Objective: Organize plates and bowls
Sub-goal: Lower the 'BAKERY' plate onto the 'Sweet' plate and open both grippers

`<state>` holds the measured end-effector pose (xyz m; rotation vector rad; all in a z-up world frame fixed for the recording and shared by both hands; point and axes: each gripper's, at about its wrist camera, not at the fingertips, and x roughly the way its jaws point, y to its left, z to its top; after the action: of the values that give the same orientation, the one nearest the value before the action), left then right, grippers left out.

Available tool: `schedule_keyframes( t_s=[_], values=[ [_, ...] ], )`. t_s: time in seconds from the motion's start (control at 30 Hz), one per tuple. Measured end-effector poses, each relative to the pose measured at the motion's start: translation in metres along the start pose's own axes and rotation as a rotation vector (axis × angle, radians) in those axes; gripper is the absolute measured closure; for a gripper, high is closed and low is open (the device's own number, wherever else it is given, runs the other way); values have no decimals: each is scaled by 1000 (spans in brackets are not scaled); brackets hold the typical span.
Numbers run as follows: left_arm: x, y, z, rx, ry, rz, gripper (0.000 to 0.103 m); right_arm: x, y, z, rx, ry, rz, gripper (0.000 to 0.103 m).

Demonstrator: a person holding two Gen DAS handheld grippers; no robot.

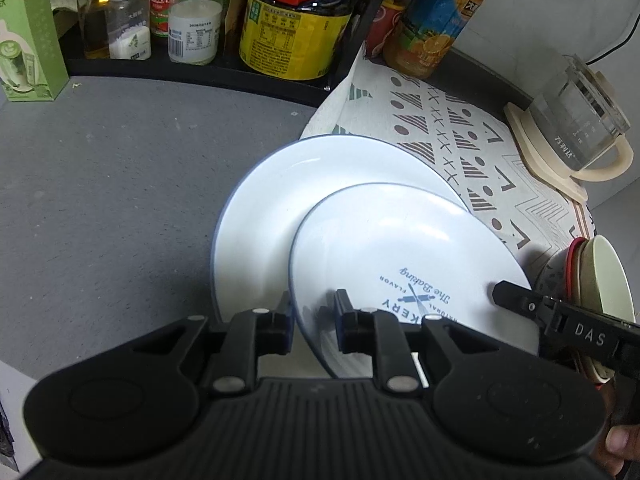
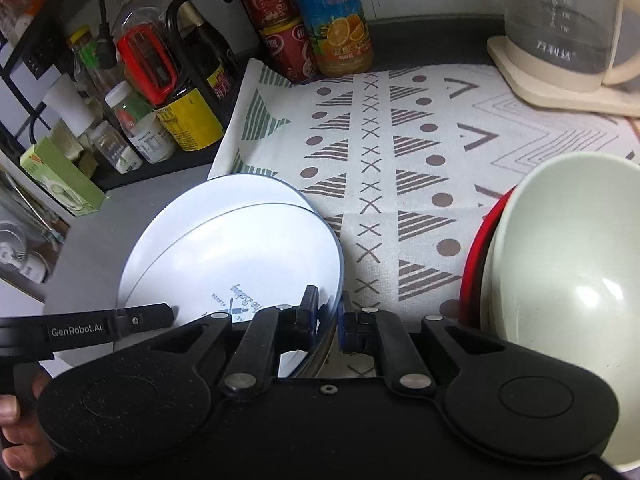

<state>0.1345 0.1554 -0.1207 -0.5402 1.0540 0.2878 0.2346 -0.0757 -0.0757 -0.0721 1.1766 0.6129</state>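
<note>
Both grippers, left point(image 1: 313, 320) and right point(image 2: 329, 322), are pinched on the upper plate's point(image 1: 400, 256) rim, which should be lowered level, centred on the lower plate point(image 1: 304, 188).

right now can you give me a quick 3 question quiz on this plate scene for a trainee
1. True or false: the printed plate sits fully centred on the larger plate.
2. Multiple choice: what does each claw grip? A) the pale green bowl B) the printed plate's rim C) the glass kettle
3. Fill in: the bowls are stacked on the ____ cloth.

Key:
1. False; it is tilted and overhangs the larger plate toward the bowls.
2. B; the left claw and right claw each straddle that rim on opposite sides.
3. Patterned.
</note>
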Motion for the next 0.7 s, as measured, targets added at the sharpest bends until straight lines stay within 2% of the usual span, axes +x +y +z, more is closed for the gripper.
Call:
schedule_keyframes(
  t_s=[0.3,0.57,0.7],
  values=[
    [11,-2,3,23,45,55,82,5,8,-5,-14,-15,-41,93],
    [9,-2,4,57,36,75,82,9,15,-4,-38,-20,-67,91],
    [7,-2,6,64,23,71,75,11,19,-3,-63,-21,-86,89]
  ],
)
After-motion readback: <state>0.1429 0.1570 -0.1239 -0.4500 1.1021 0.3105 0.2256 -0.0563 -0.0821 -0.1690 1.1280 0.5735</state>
